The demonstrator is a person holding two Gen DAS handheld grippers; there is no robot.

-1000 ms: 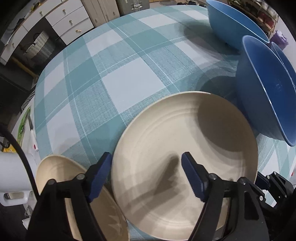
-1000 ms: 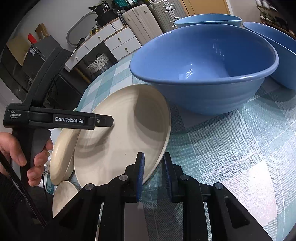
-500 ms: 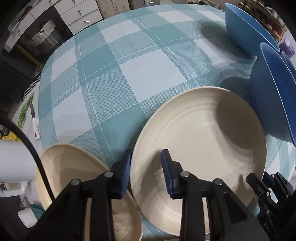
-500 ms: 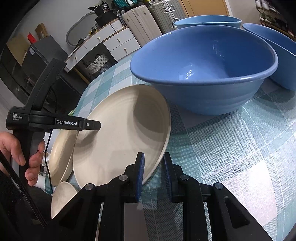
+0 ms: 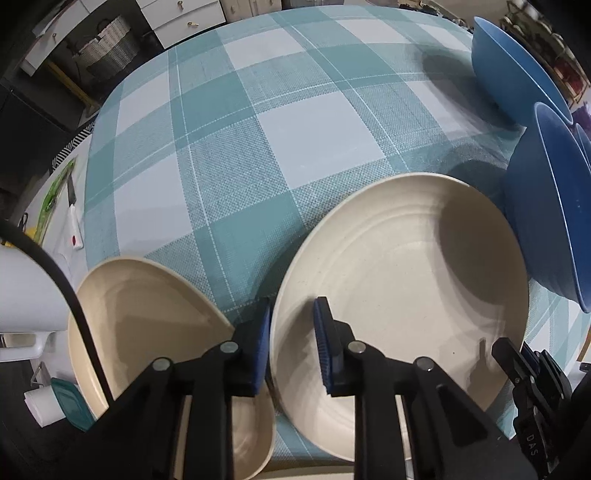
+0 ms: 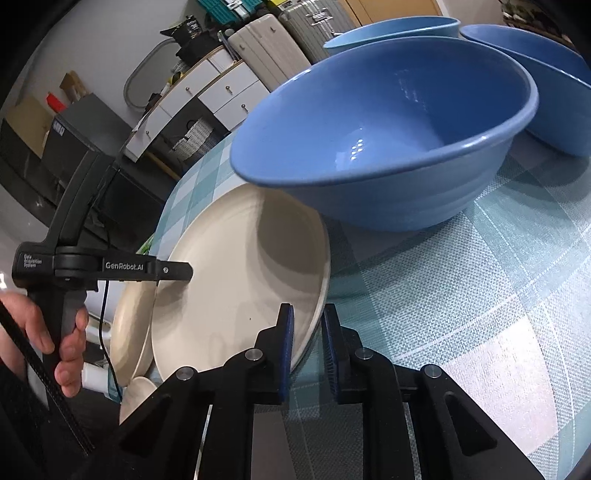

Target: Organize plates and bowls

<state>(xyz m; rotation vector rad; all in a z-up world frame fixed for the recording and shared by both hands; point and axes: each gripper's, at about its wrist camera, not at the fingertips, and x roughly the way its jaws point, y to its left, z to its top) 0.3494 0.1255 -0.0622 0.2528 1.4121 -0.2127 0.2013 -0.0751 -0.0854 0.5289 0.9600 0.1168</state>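
Both grippers seemingly pinch opposite rims of the cream plate.

white drawer unit, suitcases, grey wall

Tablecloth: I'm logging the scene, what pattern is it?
The tablecloth is a teal-and-white plaid check, clearest in the left wrist view.

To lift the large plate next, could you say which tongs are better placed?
Probably right: the right tongs clamp the raised rim of the large plate; the left tongs have just been closing on its other rim.
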